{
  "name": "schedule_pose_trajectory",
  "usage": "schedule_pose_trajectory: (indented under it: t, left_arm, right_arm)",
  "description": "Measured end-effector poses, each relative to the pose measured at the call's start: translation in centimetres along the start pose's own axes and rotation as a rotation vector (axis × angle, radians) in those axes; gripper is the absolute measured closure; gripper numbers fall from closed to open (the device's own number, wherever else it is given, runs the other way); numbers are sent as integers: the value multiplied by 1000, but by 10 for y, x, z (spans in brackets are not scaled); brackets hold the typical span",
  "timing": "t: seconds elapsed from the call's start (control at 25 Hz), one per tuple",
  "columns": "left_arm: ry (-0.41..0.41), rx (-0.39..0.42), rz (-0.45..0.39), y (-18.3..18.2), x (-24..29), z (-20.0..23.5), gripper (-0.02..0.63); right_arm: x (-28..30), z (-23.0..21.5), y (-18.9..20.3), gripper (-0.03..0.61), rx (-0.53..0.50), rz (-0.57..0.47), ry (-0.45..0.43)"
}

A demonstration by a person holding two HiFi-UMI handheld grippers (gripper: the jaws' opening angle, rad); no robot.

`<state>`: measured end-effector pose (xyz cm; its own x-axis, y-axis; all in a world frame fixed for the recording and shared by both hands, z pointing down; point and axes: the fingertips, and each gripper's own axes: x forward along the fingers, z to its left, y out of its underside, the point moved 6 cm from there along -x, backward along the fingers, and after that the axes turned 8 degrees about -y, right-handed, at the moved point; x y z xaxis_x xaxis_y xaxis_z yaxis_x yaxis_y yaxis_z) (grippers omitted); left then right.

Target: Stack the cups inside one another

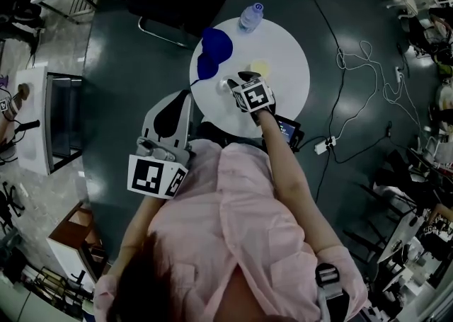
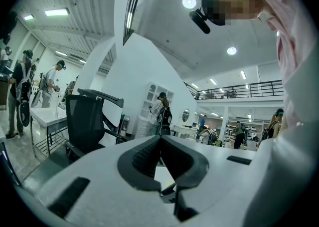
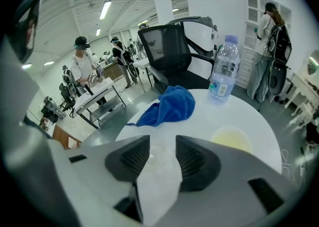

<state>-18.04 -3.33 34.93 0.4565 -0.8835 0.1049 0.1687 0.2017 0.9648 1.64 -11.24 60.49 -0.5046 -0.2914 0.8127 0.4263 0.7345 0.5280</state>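
White left gripper [image 2: 160, 138] is held off-table, jaws pressed together, nothing in them, aimed out at the room. Blue cloth [image 3: 172, 105] sits at the left rim of the table [image 3: 209, 118]. Right gripper [image 3: 162, 143] has jaws spread, straddling a clear cup [image 3: 155, 154]; it's faint and I can't tell contact. Yellow cup [image 3: 232, 138] is just right of it, lower edge cut off by the jaw. Bottle [image 3: 224, 71] stands at the far rim, bare tabletop between.
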Motion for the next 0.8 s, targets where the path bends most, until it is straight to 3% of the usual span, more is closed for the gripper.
schedule_pose_trajectory:
  t: [0.32, 0.52, 0.8]
  left_arm:
    - [12, 6, 5, 1, 3, -4, 595]
    - [36, 15, 8, 4, 8, -10, 595]
    - [111, 32, 27, 14, 19, -32, 595]
  right_arm:
    - [-50, 4, -28, 410, 8, -209, 52]
    - [-100, 9, -34, 525, 45, -406, 130]
    - [-164, 32, -17, 540, 178, -691, 149]
